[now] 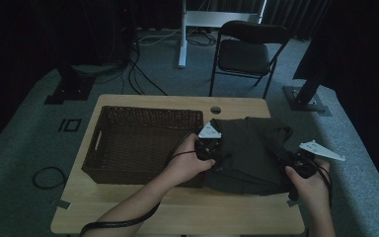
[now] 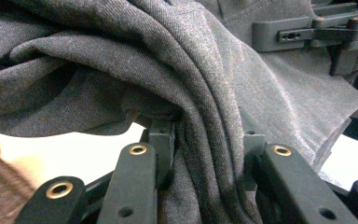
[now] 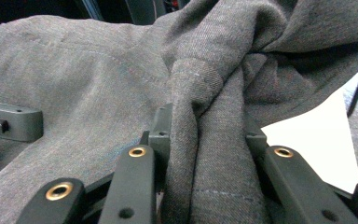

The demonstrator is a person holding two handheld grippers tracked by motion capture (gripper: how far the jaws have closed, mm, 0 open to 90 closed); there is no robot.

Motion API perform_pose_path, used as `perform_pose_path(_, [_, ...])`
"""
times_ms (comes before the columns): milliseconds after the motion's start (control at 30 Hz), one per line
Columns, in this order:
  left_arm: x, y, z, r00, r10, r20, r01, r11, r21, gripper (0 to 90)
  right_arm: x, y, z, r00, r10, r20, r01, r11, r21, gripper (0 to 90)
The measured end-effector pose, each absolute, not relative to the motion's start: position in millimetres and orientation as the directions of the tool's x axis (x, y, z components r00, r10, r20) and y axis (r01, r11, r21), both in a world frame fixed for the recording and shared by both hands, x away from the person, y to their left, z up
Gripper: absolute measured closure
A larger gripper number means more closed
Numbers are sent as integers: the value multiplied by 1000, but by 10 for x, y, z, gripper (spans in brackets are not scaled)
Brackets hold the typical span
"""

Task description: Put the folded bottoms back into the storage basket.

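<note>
Forearms in from the near edge, one gripper per hand. Left gripper [image 1: 210, 148] clamped on a bunched fold at the left edge of the dark grey garment [image 1: 249, 150]; in the left gripper view, several layers of cloth [image 2: 205, 116] pinched between the jaws. Right gripper [image 1: 301, 160] likewise closed on a gathered hem at the garment's right side, thick seam [image 3: 200, 116] squeezed between its jaws. Garment folded in a loose bundle on the right half of the wooden table [image 1: 177, 210], its left edge touching the wicker basket [image 1: 143, 143], perhaps lapping over its rim. Probably light, soft, limp: bound to sag and unfold wherever unsupported, not slippery, nothing to break. Best held at both outer edges through all layers, as now, kept taut between the hands. Farther off, a folding chair [image 1: 249, 52] on the carpet beyond the table.
</note>
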State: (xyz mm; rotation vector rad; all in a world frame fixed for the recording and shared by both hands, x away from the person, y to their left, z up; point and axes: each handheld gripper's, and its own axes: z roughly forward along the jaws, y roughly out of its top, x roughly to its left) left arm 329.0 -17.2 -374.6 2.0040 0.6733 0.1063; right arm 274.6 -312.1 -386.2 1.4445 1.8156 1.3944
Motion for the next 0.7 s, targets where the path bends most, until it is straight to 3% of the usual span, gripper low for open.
perform_pose_path(700, [3459,481,-3528,805,560,-195,417,-300,858,685,3077,-2533,-3574,-431,867,250,431,-47,901,669])
